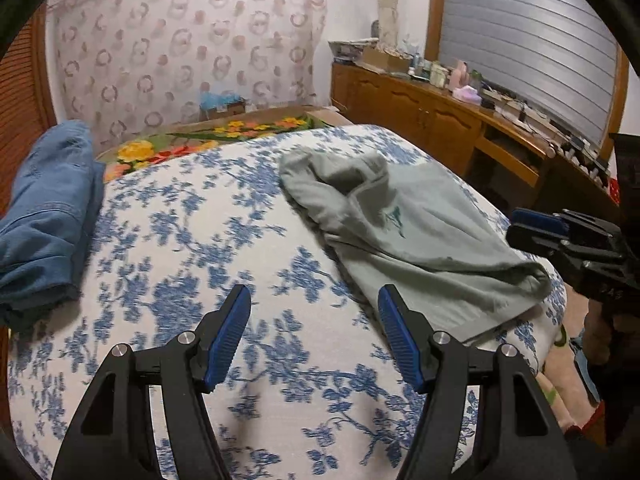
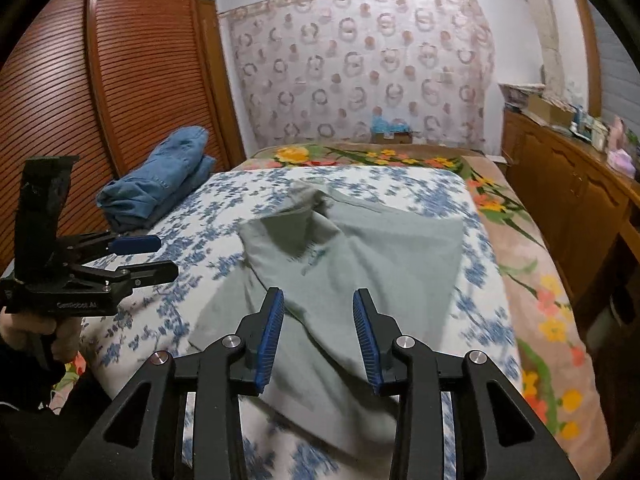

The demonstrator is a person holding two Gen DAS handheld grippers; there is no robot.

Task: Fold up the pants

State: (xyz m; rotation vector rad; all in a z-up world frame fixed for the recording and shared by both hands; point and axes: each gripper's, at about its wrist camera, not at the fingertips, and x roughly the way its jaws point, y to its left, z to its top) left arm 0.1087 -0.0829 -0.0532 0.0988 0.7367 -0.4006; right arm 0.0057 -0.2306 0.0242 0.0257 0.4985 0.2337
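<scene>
Pale grey-green pants lie rumpled and partly folded on the right half of the bed, with one end hanging at the near edge. In the left wrist view my left gripper hovers open over the bare bedspread, just left of the pants, with nothing between its blue pads. My right gripper shows at the right edge beside the pants. In the right wrist view the right gripper is open above the pants, its pads clear of the cloth. The left gripper stands open at the left, held by a hand.
A white bedspread with blue flowers covers the bed. Folded blue jeans sit at its far left corner. A flowered blanket runs along the right side. A wooden dresser with clutter stands right, a slatted wardrobe left.
</scene>
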